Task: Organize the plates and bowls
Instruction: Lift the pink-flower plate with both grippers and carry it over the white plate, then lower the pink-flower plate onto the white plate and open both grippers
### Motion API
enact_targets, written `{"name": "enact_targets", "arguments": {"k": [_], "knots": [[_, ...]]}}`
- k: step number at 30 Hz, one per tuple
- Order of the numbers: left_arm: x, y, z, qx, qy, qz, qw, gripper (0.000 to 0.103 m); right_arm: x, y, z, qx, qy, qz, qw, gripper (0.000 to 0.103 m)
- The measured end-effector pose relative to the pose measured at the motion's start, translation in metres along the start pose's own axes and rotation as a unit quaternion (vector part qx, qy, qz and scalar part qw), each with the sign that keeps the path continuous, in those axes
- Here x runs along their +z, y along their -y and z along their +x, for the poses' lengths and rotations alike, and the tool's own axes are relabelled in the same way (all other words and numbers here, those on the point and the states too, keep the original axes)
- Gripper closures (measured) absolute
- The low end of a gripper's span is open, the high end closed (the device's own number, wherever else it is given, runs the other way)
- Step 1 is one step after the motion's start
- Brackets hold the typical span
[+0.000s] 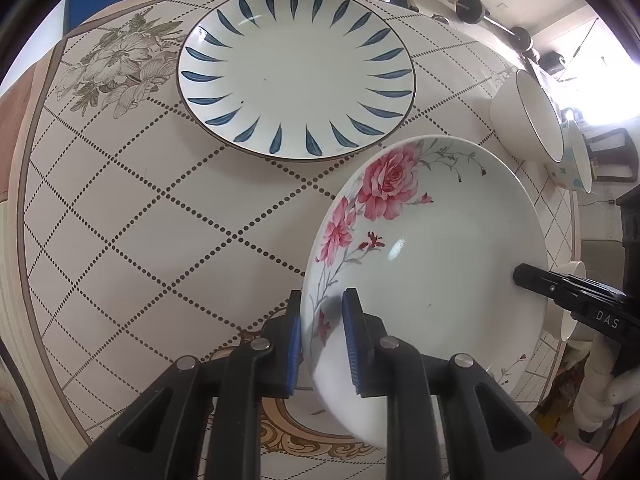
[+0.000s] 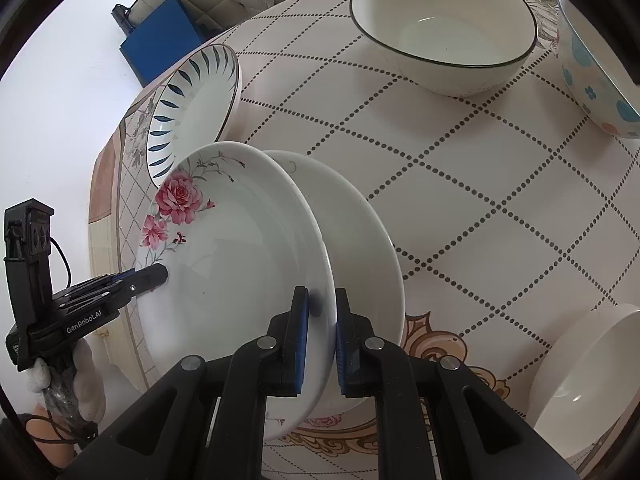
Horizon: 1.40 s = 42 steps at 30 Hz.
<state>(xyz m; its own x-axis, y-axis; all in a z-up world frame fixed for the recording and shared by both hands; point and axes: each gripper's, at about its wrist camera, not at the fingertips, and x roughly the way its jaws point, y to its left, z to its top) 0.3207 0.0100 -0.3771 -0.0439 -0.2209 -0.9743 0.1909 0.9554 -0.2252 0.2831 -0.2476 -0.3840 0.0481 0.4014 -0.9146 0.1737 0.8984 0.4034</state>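
A white plate with pink roses [image 1: 432, 240] [image 2: 240, 264] hangs over the table, held by its rim from both sides. My left gripper [image 1: 323, 296] is shut on the near rim, one blue pad above and one below. My right gripper [image 2: 320, 292] is shut on the opposite rim and appears from the side in the left wrist view [image 1: 518, 276]. The left gripper [image 2: 162, 274] shows at the plate's far edge in the right wrist view. Directly beneath lies a second white plate [image 2: 360, 240]. A plate with blue leaf marks [image 1: 296, 72] [image 2: 192, 108] rests on the table beyond.
A white bowl with a dark rim [image 2: 444, 32] [image 1: 528, 116] and a bowl with blue dots [image 2: 592, 72] [image 1: 576, 156] stand on the far part of the checked tablecloth [image 1: 140, 220]. A plain white bowl [image 2: 592, 364] sits near the table edge. A gloved hand [image 2: 84, 384] holds the left gripper.
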Motion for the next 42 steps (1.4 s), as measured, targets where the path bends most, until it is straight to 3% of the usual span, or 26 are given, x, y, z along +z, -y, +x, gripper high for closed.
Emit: {"name": "enact_targets", "arguments": {"k": [22, 29, 34, 38, 39, 40, 42], "knots": [[-0.015, 0.033, 0.022, 0.083, -0.038, 0.045, 0.9948, 0.086, 0.006, 0.001, 0.008, -0.06, -0.002, -0.012, 0.998, 0.088], [-0.001, 0.041, 0.02, 0.085, -0.049, 0.04, 0.9944, 0.086, 0.01, 0.0, 0.011, -0.084, -0.044, 0.024, 0.995, 0.084], [-0.004, 0.037, 0.019, 0.08, -0.059, 0.031, 0.9946, 0.085, 0.013, 0.001, 0.017, -0.046, -0.075, 0.062, 0.994, 0.06], [-0.009, 0.032, 0.018, 0.074, -0.065, 0.008, 0.9951, 0.085, 0.011, 0.005, 0.015, -0.024, -0.083, 0.09, 0.992, 0.054], [-0.012, 0.029, 0.017, 0.074, -0.067, 0.004, 0.995, 0.085, 0.011, 0.006, 0.014, -0.015, -0.084, 0.096, 0.992, 0.045], [-0.014, 0.027, 0.015, 0.072, -0.068, 0.002, 0.9951, 0.085, 0.011, 0.006, 0.013, -0.006, -0.086, 0.102, 0.991, 0.028], [-0.015, 0.027, 0.013, 0.072, -0.063, 0.0, 0.9954, 0.083, 0.01, 0.007, 0.011, 0.005, -0.085, 0.111, 0.99, 0.013]]}}
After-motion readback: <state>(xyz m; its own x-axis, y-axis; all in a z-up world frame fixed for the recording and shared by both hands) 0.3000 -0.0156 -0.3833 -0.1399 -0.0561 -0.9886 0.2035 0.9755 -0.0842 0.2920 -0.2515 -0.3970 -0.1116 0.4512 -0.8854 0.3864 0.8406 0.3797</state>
